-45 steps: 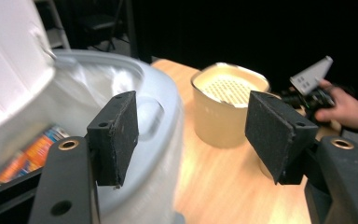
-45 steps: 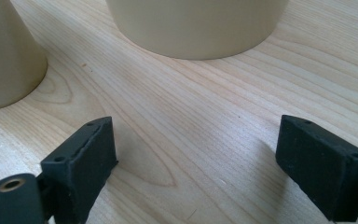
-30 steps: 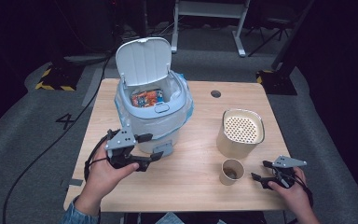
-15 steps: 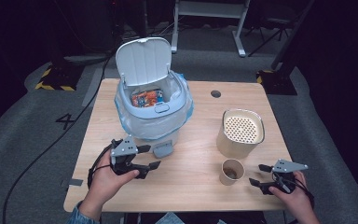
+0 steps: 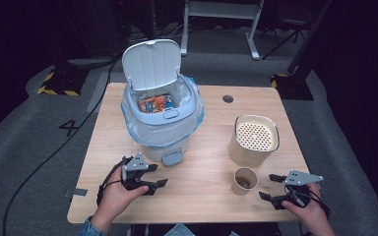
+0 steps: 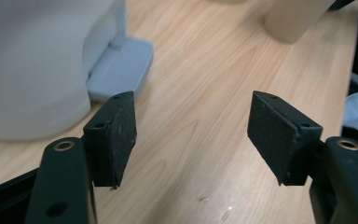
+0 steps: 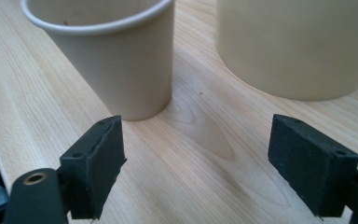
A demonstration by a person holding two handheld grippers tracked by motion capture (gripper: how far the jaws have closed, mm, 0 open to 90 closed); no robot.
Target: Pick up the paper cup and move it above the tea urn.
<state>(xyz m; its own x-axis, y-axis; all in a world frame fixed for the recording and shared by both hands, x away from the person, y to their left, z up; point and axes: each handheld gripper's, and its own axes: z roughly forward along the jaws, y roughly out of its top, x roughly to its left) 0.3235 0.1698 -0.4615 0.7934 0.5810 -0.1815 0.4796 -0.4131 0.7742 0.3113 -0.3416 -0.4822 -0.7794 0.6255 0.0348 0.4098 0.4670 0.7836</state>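
Perforated-lid canister (image 5: 254, 139); wooden table (image 5: 204, 196)

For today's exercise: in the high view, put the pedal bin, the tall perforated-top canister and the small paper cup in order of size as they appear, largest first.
1. Pedal bin, lid up, clearly the largest.
2. Perforated-top canister.
3. Paper cup, smallest.
The cup stands nearest the camera yet looks smallest, so the ranking seems safe.
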